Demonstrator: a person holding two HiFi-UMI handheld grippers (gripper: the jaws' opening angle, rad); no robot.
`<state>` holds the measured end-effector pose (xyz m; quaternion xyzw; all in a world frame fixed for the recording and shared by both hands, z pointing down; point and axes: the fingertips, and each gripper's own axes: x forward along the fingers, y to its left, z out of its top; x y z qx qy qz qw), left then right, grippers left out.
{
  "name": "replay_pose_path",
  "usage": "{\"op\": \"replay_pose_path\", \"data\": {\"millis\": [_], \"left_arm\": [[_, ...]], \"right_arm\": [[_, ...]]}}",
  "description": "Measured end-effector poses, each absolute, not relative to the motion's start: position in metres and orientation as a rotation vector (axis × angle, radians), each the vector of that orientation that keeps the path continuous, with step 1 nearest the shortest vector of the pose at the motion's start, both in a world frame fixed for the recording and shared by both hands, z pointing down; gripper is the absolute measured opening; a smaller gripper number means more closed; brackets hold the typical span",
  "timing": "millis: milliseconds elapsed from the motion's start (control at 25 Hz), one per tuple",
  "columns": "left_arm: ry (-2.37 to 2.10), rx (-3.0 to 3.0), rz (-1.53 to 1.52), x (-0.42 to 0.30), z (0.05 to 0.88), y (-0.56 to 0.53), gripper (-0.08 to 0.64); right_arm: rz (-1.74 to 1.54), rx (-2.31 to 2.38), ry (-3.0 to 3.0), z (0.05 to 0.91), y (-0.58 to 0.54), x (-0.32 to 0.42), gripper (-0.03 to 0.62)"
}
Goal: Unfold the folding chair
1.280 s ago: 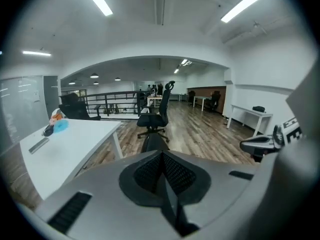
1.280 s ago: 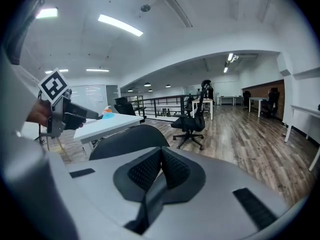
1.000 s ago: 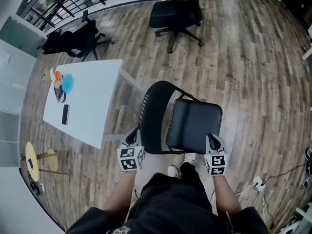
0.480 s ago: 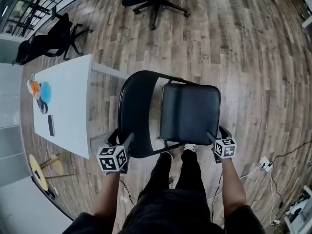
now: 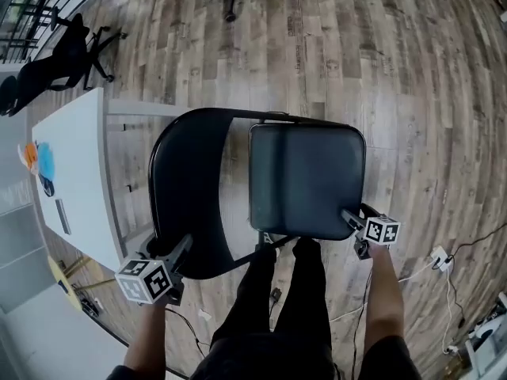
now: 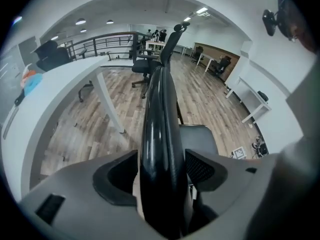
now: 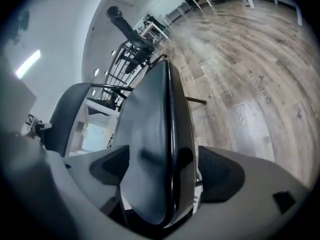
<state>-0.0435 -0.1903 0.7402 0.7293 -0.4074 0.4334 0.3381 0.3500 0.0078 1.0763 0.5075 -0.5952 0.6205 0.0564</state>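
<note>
Chair (image 5: 198, 212) on the wood floor (image 5: 412, 85), just beside a white table (image 5: 75, 180), right in front of the person's legs (image 5: 285, 291). Seat (image 5: 307, 182) swung out and facing up. Backrest (image 5: 182, 165) at its left in the head view.

Left gripper (image 5: 181, 245) at the near rim of the backrest, jaws opening. Rim running straight up between them, with a gap showing on the left side; no squeeze visible.

Right gripper (image 5: 351, 217) at the near right corner of the seat, jaws opening likewise. Seat edge standing between them, clear of the left jaw, close to the right one.

Farther off across the floor, a black office chair (image 5: 55, 58).
</note>
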Motion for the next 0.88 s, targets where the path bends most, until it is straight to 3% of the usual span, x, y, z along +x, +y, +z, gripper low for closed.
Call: {"op": "replay_pose_path", "data": {"millis": [360, 880], "left_arm": [[-0.999, 1.874, 1.080, -0.040, 0.764, -0.186, 0.269], [-1.034, 1.888, 1.053, -0.041, 0.742, -0.189, 0.247]], "right_arm": [[2.232, 1.278, -1.993, 1.102, -0.007, 0.325, 0.405], [2.145, 1.209, -2.088, 1.073, -0.011, 0.316, 0.403]]}}
